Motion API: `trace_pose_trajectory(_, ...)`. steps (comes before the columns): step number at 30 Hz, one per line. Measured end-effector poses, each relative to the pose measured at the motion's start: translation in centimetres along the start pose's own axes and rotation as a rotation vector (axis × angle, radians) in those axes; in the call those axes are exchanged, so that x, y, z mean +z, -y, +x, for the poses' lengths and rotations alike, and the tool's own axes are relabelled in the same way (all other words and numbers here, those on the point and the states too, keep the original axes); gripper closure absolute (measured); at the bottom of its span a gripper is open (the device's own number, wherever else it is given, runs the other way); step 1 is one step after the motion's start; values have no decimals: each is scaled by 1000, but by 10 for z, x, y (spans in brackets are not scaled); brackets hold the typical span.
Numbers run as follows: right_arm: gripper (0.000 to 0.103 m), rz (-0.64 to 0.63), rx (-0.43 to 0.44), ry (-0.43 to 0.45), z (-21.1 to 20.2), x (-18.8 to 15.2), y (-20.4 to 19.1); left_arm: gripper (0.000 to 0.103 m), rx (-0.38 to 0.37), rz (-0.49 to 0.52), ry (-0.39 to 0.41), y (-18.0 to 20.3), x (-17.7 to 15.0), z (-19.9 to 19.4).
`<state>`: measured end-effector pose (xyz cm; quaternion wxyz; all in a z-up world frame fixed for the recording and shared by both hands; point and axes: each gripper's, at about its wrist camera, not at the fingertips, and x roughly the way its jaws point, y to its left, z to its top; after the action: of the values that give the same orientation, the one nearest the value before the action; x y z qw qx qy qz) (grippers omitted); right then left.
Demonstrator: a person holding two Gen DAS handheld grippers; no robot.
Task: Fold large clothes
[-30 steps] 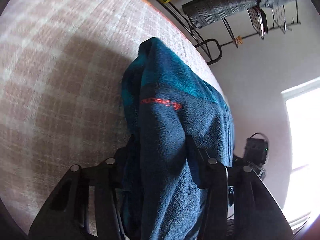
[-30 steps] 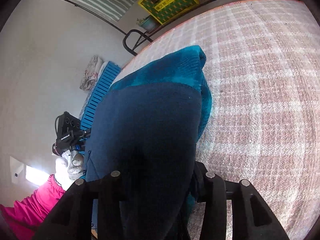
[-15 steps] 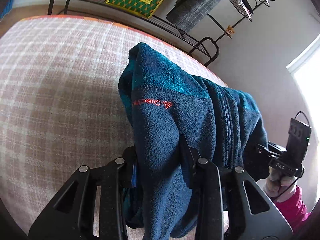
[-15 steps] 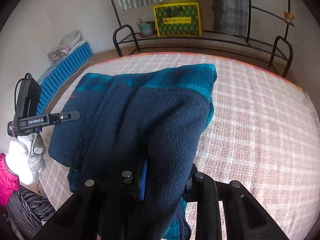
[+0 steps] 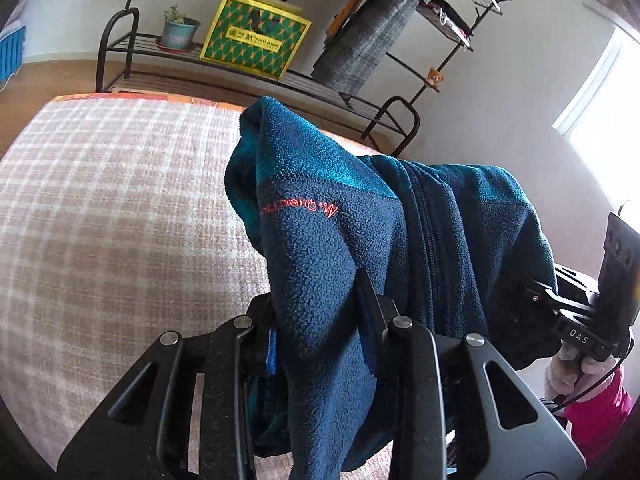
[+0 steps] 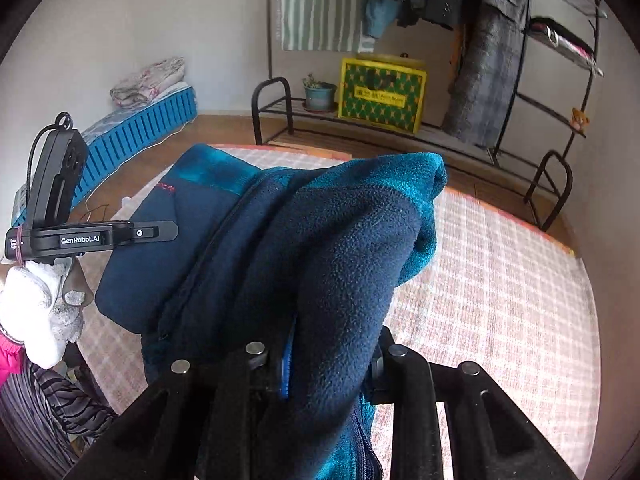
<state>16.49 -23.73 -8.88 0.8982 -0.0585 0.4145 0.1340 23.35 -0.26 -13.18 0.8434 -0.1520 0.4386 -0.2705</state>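
A navy and teal fleece jacket (image 5: 360,248) with a zip and red chest lettering hangs between both grippers above the pink plaid bed cover (image 5: 112,220). My left gripper (image 5: 320,320) is shut on one bunched edge of the fleece. My right gripper (image 6: 332,360) is shut on the other edge of the jacket (image 6: 320,248). The fingertips are buried in fabric. The right gripper also shows at the right of the left wrist view (image 5: 580,312); the left gripper shows at the left of the right wrist view (image 6: 92,236).
The bed cover (image 6: 500,300) spreads below and ahead. Beyond it stands a black metal rack (image 6: 280,96) with a potted plant (image 6: 320,94), a yellow-green box (image 6: 380,94) and hanging clothes (image 6: 492,60). A blue mattress (image 6: 140,132) lies on the floor at left.
Both grippers have lifted and tilted up with the jacket, so the views swung from the bed cover toward the rack and far wall. Both grips stay shut on the fleece.
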Motion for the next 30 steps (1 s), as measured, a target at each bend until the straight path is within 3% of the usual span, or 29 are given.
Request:
trace_pose_trajectory(8,79,-71,5,47,-16,26,-43,73,14,-2,62,-19,7,-48)
trace_pose_trajectory(21,79,-116,62,89,4,67,-105,74,151,51,170,-50,25,-118)
trace_pose_trajectory(30,80,-152,76,107,10,84,-129,74,191,76,215,-61,27,-144)
